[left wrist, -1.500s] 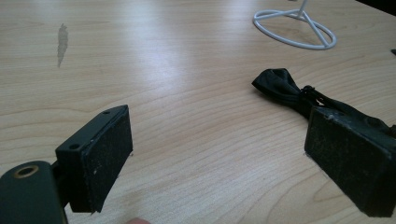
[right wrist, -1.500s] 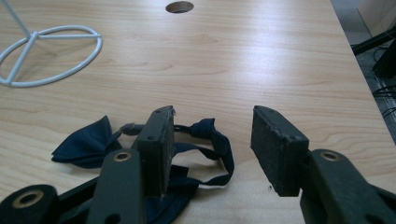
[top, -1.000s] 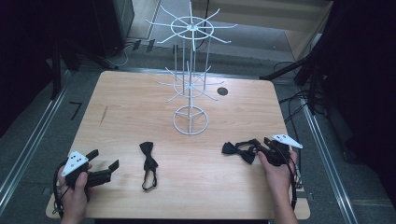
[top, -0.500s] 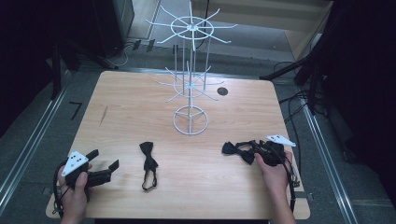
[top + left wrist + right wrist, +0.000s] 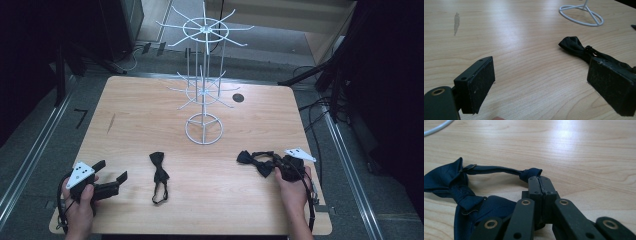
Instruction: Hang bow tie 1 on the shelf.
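Right gripper view: shows the right gripper (image 5: 540,181) with fingers (image 5: 534,186) pressed together on the thin strap (image 5: 496,170) of the navy bow tie (image 5: 446,182), pinching close to a knotted fold at the far end of the loop. Places the tie flat on the worktop (image 5: 150,115), at the front right, well apart from the wire rack (image 5: 204,95).

Hazards from this state:

- Slip. Grips only a narrow band of smooth fabric at the very fingertips. On a fast lift, expect the strap to slide out and the tie to drop.
- Swing. Leaves the heavy bow end hanging free once raised, so may sway and miss or knock a thin rack arm.
- Snag. Note the small metal clasp (image 5: 470,166) on the strap; could catch on a wire prong during approach and tug the tie loose.
- Closed loop. Cannot tell whether the loop will hang open enough to pass over a prong – possibly pinched flat.

High view: shows the left gripper (image 5: 112,175) at the front left, fingers spread wide and holding nothing, just left of the black bow tie (image 5: 160,172). Keep clear of it – a careless sweep would push that tie towards the edge.
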Demonstrator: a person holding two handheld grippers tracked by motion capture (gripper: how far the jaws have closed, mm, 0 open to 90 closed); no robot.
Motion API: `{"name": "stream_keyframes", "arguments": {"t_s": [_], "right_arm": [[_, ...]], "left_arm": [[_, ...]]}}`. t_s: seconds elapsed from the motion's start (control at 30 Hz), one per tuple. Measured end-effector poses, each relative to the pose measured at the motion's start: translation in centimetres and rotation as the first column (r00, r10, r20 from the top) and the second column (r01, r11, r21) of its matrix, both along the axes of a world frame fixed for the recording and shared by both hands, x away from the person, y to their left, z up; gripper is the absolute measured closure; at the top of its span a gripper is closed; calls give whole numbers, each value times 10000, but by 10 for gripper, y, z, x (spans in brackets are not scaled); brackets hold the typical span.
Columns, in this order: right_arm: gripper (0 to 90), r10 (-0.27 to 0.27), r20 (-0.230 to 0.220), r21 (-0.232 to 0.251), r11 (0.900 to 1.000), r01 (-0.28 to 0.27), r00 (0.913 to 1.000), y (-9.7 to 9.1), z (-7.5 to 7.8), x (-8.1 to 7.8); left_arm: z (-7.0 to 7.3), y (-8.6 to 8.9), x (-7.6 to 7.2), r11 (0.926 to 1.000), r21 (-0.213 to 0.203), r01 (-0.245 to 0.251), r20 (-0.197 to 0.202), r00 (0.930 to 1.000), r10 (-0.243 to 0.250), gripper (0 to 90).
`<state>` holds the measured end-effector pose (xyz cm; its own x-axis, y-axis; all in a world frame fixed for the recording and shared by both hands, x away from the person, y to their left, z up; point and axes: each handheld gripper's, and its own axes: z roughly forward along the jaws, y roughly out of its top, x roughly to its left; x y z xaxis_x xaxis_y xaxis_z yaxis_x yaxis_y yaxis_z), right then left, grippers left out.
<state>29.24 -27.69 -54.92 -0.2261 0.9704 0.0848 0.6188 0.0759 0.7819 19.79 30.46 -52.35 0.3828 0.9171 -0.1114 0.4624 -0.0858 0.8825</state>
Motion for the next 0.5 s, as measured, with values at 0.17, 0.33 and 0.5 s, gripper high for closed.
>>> {"name": "stream_keyframes", "arguments": {"t_s": [0.17, 0.33, 0.5], "right_arm": [[900, 26, 736, 311, 9995, -49, 9973, 3, 6, -8], [900, 86, 1254, 551, 9984, -156, 9921, 7, 13, -13], [900, 279, 1749, 900, 9950, -442, 9842, 13, 25, -18]], "left_arm": [[0, 0, 0, 10000, 2, -3, 1, 10000, 3, 86], [0, 0, 0, 10000, -11, 4, -16, 10000, -4, 85], [0, 0, 0, 10000, -8, 12, -23, 10000, -12, 85]]}}
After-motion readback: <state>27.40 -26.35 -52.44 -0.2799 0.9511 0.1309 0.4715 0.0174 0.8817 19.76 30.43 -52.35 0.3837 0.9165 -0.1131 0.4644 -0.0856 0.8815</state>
